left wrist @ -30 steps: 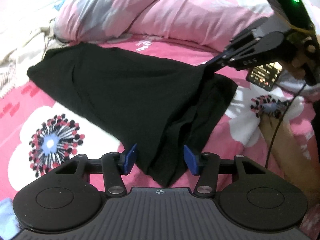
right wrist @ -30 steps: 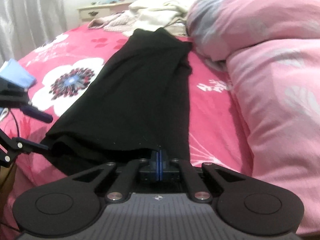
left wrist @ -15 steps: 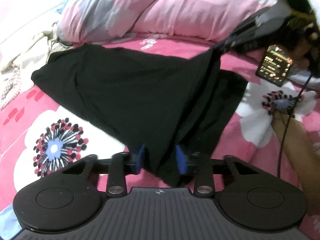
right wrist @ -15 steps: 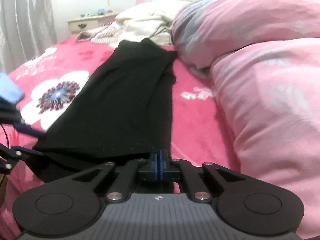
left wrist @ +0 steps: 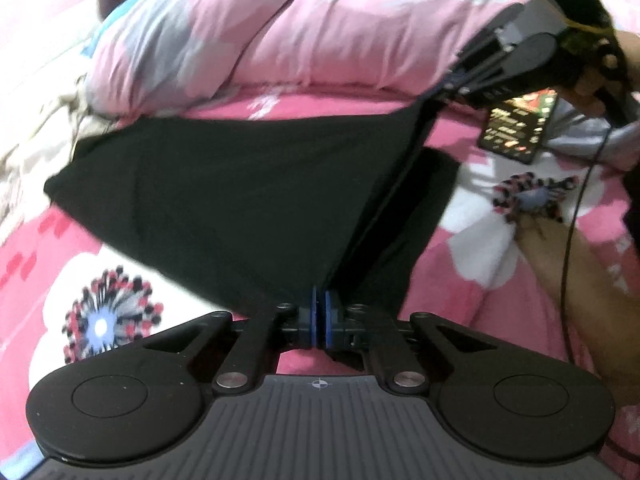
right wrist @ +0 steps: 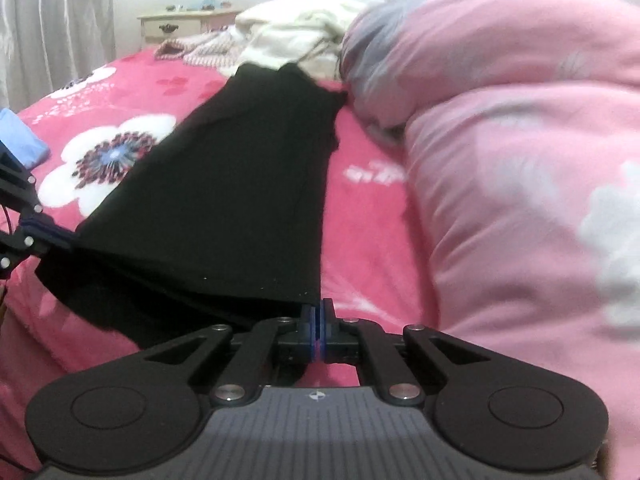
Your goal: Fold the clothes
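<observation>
A long black garment [left wrist: 248, 196] lies stretched along the pink floral bed [left wrist: 48, 248]; it also shows in the right wrist view [right wrist: 248, 184]. My left gripper [left wrist: 320, 312] is shut on one near corner of the garment and lifts its hem. My right gripper [right wrist: 319, 328] is shut on the other near corner. The right gripper also shows in the left wrist view [left wrist: 452, 84] at the upper right, and the left gripper in the right wrist view [right wrist: 52, 236] at the left edge. The hem hangs taut between them above the bed.
A big pink quilt [right wrist: 520, 140] is bunched along one side of the bed [right wrist: 372, 208]. White and striped clothes [right wrist: 288, 36] lie at the far end by a nightstand [right wrist: 188, 24]. A phone [left wrist: 520, 124] lies near the right hand.
My left gripper closed from open onto the garment's near corner. Both grippers rose, lifting the hem off the bed.
</observation>
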{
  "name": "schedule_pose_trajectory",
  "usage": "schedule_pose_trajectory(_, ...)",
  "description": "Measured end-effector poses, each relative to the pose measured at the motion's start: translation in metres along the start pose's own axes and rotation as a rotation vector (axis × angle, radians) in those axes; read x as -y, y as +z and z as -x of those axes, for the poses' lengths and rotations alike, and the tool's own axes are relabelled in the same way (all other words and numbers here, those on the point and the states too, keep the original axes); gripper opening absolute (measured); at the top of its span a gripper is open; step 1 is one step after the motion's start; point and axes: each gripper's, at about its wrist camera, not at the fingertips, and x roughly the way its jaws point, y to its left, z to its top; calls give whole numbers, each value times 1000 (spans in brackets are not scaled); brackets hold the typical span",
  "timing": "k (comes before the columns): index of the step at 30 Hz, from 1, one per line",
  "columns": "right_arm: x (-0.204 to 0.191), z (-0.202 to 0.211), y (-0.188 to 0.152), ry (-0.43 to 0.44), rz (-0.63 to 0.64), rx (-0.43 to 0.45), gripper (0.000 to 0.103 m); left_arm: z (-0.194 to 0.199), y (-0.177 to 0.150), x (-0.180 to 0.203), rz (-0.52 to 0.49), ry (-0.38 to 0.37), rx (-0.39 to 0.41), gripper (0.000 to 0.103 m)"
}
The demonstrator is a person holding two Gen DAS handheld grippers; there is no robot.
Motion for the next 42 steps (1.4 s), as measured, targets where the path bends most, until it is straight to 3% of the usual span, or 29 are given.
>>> schedule_pose_trajectory(4, -1, -12, -9, 13, -3, -52, 1, -7, -5, 4, -27, -13, -38, 2)
schedule_pose_trajectory(9, -8, -8, -13, 13, 10, -57, 1, -6, -12, 2, -15, -62, -87, 2)
schedule_pose_trajectory(14, -13, -32, -27, 29, -5, -145, 2, -4, -19, -3, 4, -119, -139, 3)
schedule_pose_trajectory(17, -20, -30, -29, 16, 20, -152, 4, -2, -24, -6, 16, -153, -170, 8)
schedule_pose_trajectory(19, -21, -29, -30, 14, 28, -168, 7, -1, -27, -8, 24, -176, -190, 19)
schedule_pose_trajectory(20, -21, -29, -31, 13, 24, -178, 11, -1, -28, -9, 28, -187, -201, 19)
schedule_pose_trajectory(23, -18, -24, -31, 8, -2, -213, 18, 5, -38, -25, 145, -246, -250, 20)
schedule_pose_trajectory(26, -14, -17, -30, 10, -38, -233, 19, 14, -45, -49, 311, -236, -223, 20)
schedule_pose_trajectory(31, -18, -4, -25, 20, -44, -190, 20, 10, -41, -62, 394, -157, -161, 20)
schedule_pose_trajectory(37, -39, 5, -8, 88, 37, -89, 20, -4, -29, -45, 323, -154, -146, 19)
schedule_pose_trajectory(42, -64, 3, 3, 240, 134, -46, 20, -6, -28, -55, 415, -208, -121, 19)
